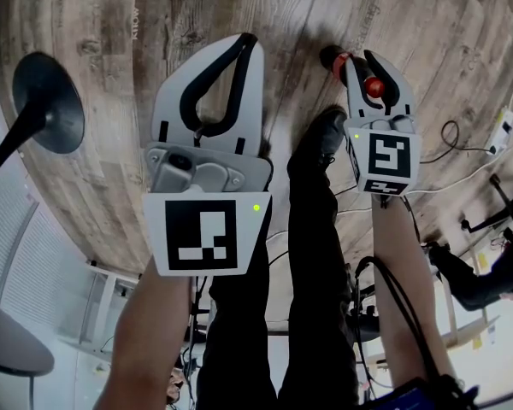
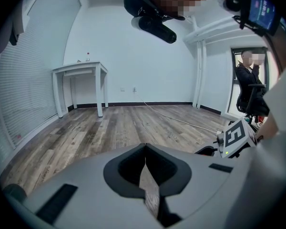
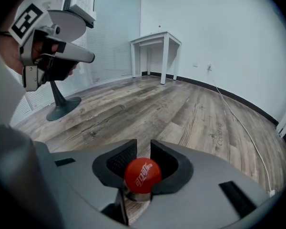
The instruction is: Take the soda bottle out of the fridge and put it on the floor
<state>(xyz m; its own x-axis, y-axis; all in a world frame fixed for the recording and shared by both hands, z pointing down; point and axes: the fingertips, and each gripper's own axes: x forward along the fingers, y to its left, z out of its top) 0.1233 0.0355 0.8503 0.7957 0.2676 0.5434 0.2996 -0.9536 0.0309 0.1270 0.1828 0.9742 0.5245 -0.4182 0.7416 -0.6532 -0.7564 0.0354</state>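
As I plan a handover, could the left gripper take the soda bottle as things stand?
Probably not: the left gripper is shut, and the right gripper has the soda bottle between its jaws.

Soda bottle (image 3: 142,175): red cap with white print, dark body. It stands tilted (base at 10 o'clock from the cap, head view), its neck between the right gripper's (image 3: 142,147) jaws.

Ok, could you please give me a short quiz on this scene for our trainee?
1. True or false: the jaws of the left gripper are together, with nothing between them.
2. What stands between the jaws of the right gripper? A) the soda bottle B) a mug C) nothing
3. Fill in: the bottle's cap is ____.
Key: 1 true; 2 A; 3 red.
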